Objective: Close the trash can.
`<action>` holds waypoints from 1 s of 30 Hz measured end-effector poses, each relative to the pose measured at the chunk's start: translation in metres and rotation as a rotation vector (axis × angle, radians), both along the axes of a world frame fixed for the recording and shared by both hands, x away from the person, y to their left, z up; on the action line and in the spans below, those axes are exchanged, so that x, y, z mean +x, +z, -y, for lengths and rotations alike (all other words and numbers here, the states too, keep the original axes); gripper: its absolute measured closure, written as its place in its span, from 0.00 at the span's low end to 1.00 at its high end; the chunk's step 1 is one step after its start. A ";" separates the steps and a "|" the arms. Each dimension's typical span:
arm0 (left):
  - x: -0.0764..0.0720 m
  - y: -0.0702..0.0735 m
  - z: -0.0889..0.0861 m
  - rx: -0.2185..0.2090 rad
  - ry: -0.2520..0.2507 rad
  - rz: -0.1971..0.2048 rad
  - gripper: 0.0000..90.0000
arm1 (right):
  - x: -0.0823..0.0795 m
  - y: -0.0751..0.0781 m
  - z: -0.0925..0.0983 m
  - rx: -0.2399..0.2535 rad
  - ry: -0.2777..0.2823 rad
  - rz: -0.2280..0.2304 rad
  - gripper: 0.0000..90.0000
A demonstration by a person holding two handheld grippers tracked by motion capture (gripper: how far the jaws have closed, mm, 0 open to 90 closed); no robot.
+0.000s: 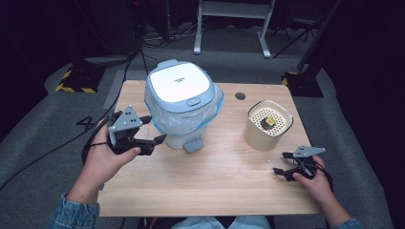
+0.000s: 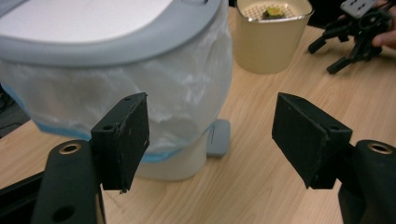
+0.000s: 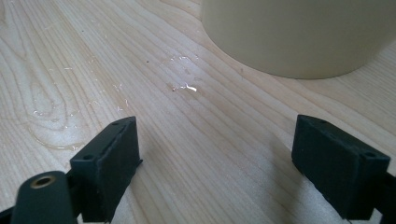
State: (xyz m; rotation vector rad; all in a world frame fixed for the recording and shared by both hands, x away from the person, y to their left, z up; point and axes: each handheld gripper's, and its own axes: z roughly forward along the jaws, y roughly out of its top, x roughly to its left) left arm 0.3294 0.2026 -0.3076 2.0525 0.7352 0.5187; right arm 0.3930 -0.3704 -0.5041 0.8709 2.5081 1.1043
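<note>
A white bin (image 1: 181, 102) with a pale blue lid and a clear plastic liner stands at the back middle of the wooden table (image 1: 215, 181). Its grey pedal (image 1: 192, 144) points toward me. My left gripper (image 1: 154, 130) is open just left of the bin's base, with nothing between its jaws. In the left gripper view the left gripper (image 2: 212, 126) faces the bin's bagged side (image 2: 116, 84). A cream container (image 1: 268, 125) with a perforated top and a small yellow-green piece on it stands at the right. My right gripper (image 1: 281, 163) rests open on the table, just in front of it.
In the right gripper view the right gripper (image 3: 215, 154) faces bare wood with small wet smears (image 3: 184, 86), and the cream container's wall (image 3: 299, 32) rises beyond. A round hole (image 1: 240, 96) is in the table at the back. Cables and stands are on the floor behind.
</note>
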 end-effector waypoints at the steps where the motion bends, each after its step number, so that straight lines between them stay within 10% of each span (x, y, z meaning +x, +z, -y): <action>1: -0.001 -0.004 -0.001 0.000 0.000 -0.003 0.31 | 0.000 0.000 0.000 0.000 0.000 0.000 0.17; 16: -0.010 -0.068 -0.009 0.086 0.090 -0.075 0.31 | 0.000 0.000 0.000 -0.001 0.000 0.000 0.17; 30: -0.009 -0.141 -0.018 0.066 0.120 -0.215 0.32 | 0.000 0.000 0.000 -0.001 0.000 0.000 0.17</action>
